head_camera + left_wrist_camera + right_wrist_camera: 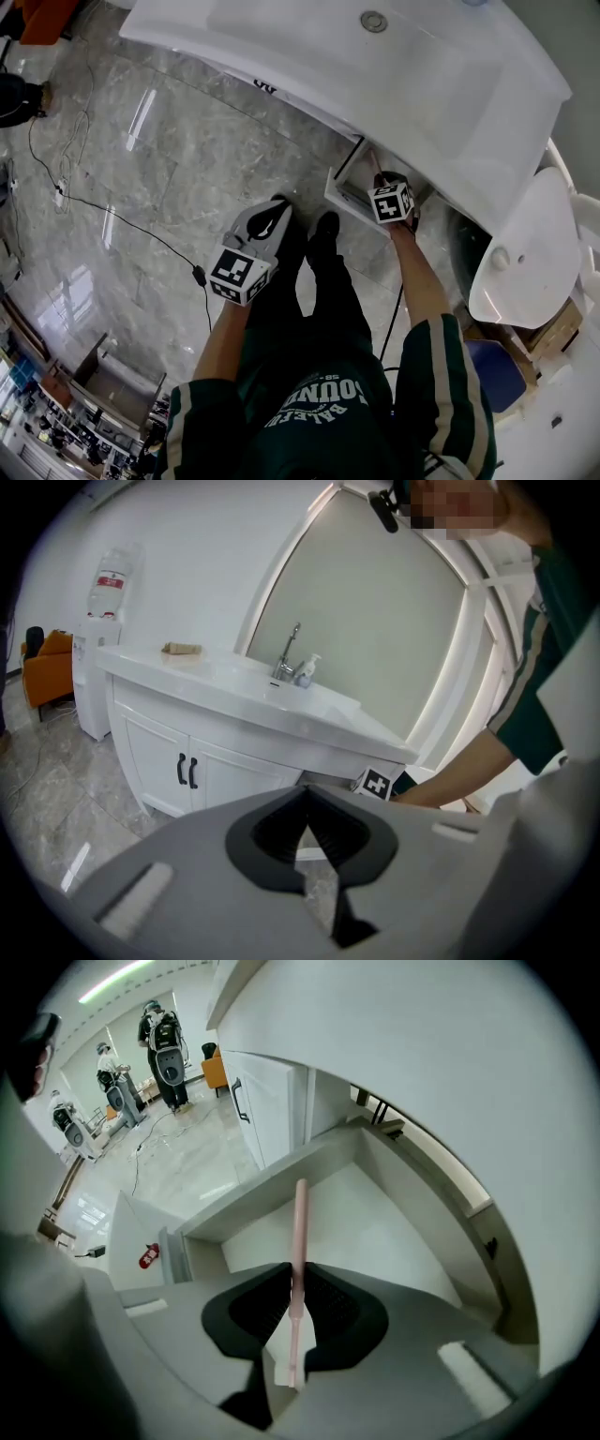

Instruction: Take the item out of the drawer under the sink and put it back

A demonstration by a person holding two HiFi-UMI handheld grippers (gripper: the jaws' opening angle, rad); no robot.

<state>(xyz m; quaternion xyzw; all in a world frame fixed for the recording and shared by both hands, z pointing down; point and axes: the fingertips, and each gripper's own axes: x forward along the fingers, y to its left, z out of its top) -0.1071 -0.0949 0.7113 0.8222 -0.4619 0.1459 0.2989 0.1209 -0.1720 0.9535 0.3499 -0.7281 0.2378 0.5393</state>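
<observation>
A thin pale-pink stick (300, 1232) stands between the pads of my right gripper (298, 1279), which is shut on it. Its far end points into the white drawer (384, 1232) below. In the head view the right gripper (382, 183) points steeply down into the open drawer (339, 183) under the white sink counter (375, 84); the stick is hidden there. My left gripper (270, 220) hangs over the floor to the left of the drawer, pads together with nothing between them (305, 803).
The cabinet doors with black handles (186, 771) are closed, and a faucet (287, 656) and soap bottle (306, 671) stand on the counter. A toilet (520, 253) is to the right of the drawer. A black cable (141, 230) crosses the marble floor. My shoes (323, 230) stand before the drawer.
</observation>
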